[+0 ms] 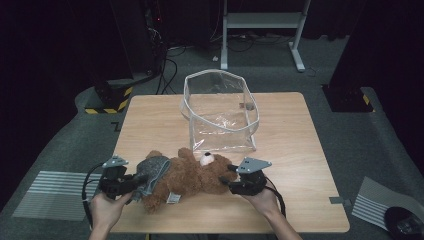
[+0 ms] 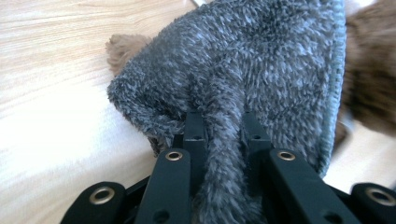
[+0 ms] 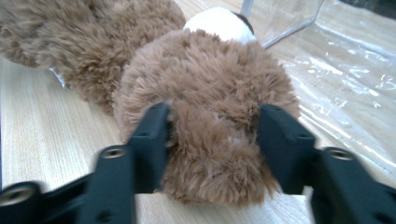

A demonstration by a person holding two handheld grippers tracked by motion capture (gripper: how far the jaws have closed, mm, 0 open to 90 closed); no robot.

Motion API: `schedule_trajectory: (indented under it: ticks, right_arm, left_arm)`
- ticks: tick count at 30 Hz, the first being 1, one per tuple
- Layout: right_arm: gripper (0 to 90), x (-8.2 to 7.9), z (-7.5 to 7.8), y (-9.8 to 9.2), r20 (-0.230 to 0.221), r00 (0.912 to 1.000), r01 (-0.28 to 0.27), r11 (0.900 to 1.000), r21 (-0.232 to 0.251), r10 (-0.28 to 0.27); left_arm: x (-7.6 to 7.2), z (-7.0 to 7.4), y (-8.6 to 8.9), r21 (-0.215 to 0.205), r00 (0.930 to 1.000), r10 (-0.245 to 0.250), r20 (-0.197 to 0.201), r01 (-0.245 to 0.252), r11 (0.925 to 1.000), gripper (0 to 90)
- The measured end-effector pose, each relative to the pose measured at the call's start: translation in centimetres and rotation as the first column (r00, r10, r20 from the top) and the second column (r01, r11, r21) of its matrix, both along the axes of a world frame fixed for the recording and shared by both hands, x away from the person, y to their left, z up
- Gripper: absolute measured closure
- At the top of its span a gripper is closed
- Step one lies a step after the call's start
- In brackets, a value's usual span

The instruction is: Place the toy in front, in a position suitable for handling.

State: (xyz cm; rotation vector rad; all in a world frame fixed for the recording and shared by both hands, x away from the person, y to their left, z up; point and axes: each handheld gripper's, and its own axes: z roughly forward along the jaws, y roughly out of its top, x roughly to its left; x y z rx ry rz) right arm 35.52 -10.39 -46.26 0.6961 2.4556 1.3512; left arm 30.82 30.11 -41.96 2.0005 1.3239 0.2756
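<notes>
Teddy bear (image 1: 192,176) lying on table (image 1: 300,165), L gripper (image 2: 219,135) clamped on its grey cloth (image 2: 261,70), R gripper (image 3: 212,135) jaws round bear's head.

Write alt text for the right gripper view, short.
The right gripper has its two black jaws on either side of a brown teddy bear's head, the fur bulging between them. The bear lies on a wooden table, its white muzzle pointing away, with a clear plastic bag behind to the right.
</notes>
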Motion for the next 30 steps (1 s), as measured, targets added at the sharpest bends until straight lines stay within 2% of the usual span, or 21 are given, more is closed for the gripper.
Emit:
schedule_trajectory:
  ticks: [1, 2, 3, 4, 6, 9, 10, 12, 14, 15, 16, 17, 18, 19, 20, 21, 22, 23, 26, 30]
  right_arm:
    - [38.1, -0.1, 0.1, -0.1, 0.005, 1.0, 0.001, 1.0, 0.003, -0.001]
    - [38.1, -0.1, 0.1, -0.1, 0.005, 1.0, 0.001, 1.0, 0.003, -0.001]
    - [31.4, 0.0, 0.3, -0.2, -0.003, 1.0, -0.003, 1.0, 0.007, 0.003]
    - [29.2, 0.1, 0.3, -0.2, -0.015, 0.9999, -0.008, 1.0, 0.008, 0.008]
    - [26.4, 0.3, 0.1, 0.0, -0.035, 0.9993, -0.015, 1.0, -0.003, 0.015]
    - [24.8, 0.4, -0.4, 0.6, -0.056, 0.9981, -0.025, 0.999, -0.031, 0.024]
    - [24.9, 0.5, -0.6, 0.8, -0.063, 0.9978, -0.021, 0.999, -0.038, 0.019]
    - [25.5, 0.5, -0.8, 0.9, -0.067, 0.9977, -0.016, 0.999, -0.044, 0.013]
    - [28.8, 0.5, -0.9, 1.1, -0.057, 0.9983, -0.011, 0.999, -0.049, 0.008]
    - [37.2, 0.4, -0.9, 1.1, -0.04, 0.9992, 0.004, 0.998, -0.058, -0.007]
    - [37.2, 0.4, -0.9, 1.1, -0.04, 0.9992, 0.004, 0.998, -0.058, -0.007]
    - [45.0, 0.3, -0.9, 1.1, -0.02, 0.9997, 0.012, 0.998, -0.065, -0.013]
    - [45.0, 0.3, -0.9, 1.1, -0.02, 0.9997, 0.012, 0.998, -0.065, -0.013]
    - [50.3, 0.4, -0.9, 1.0, -0.012, 0.9996, 0.025, 0.998, -0.06, -0.025]
    - [50.3, 0.4, -0.9, 1.0, -0.012, 0.9996, 0.025, 0.998, -0.06, -0.025]
    - [55.1, 0.5, -1.0, 1.0, 0.002, 0.9996, 0.029, 0.998, -0.059, -0.029]
    - [55.1, 0.5, -1.0, 1.0, 0.002, 0.9996, 0.029, 0.998, -0.059, -0.029]
    - [58.8, 0.4, -1.0, 1.1, 0.023, 0.9991, 0.036, 0.997, -0.066, -0.035]
    - [61.1, 0.3, -0.9, 1.0, 0.031, 0.9987, 0.042, 0.997, -0.069, -0.039]
    - [62.0, 0.2, -0.9, 0.8, 0.038, 0.9987, 0.038, 0.997, -0.073, -0.035]
  left_arm:
    - [-1.1, 0.5, 0.4, -0.035, 0.9998, 0.002, 0.018, -0.002, 0.9994, 77.0]
    - [-1.1, 0.5, 0.4, -0.035, 0.9998, 0.002, 0.018, -0.002, 0.9994, 77.0]
    - [-2.2, 1.0, 0.2, -0.056, 0.9995, -0.015, 0.027, 0.017, 0.9983, 76.9]
    - [-2.2, 1.0, 0.2, -0.056, 0.9995, -0.015, 0.027, 0.017, 0.9983, 76.8]
    - [-3.5, 1.2, -1.1, -0.048, 0.9984, -0.051, 0.025, 0.052, 0.9975, 76.7]
    - [-4.2, 1.0, -2.6, -0.046, 0.997, -0.075, 0.018, 0.076, 0.9961, 76.4]
    - [-4.2, 1.0, -2.6, -0.046, 0.997, -0.075, 0.018, 0.076, 0.9961, 76.3]
    - [-4.1, 0.5, -3.6, 0.001, 0.9976, -0.069, 0.008, 0.069, 0.9976, 76.4]
    - [-3.5, -0.2, -4.1, 0.034, 0.9977, -0.068, -0.004, 0.068, 0.9971, 76.4]
    - [-2.9, -0.7, -4.5, 0.055, 0.9981, -0.061, -0.003, 0.061, 0.9966, 76.6]
    - [-2.9, -0.7, -4.5, 0.055, 0.9981, -0.061, -0.003, 0.061, 0.9966, 76.6]
    - [-2.4, -0.9, -4.5, 0.068, 0.9988, -0.048, 0.011, 0.047, 0.9966, 76.8]
    - [-2.4, -0.9, -4.5, 0.068, 0.9988, -0.048, 0.011, 0.047, 0.9966, 76.8]
    - [-1.9, -0.9, -4.4, 0.069, 0.9991, -0.038, 0.018, 0.037, 0.9969, 76.9]
    - [-1.6, -1.0, -4.3, 0.076, 0.9992, -0.031, 0.024, 0.029, 0.9967, 76.9]
    - [-1.0, -1.0, -4.3, 0.089, 0.9991, -0.026, 0.032, 0.023, 0.9958, 77.0]
    - [-1.0, -1.0, -4.3, 0.089, 0.9991, -0.026, 0.032, 0.023, 0.9958, 77.0]
    - [-0.7, -1.1, -4.4, 0.096, 0.9991, -0.021, 0.038, 0.017, 0.9952, 77.0]
    - [-0.2, -1.0, -4.1, 0.117, 0.999, -0.017, 0.041, 0.012, 0.9931, 77.1]
    - [-0.2, -0.5, -2.9, 0.128, 0.999, 0.008, 0.044, -0.013, 0.9916, 77.1]
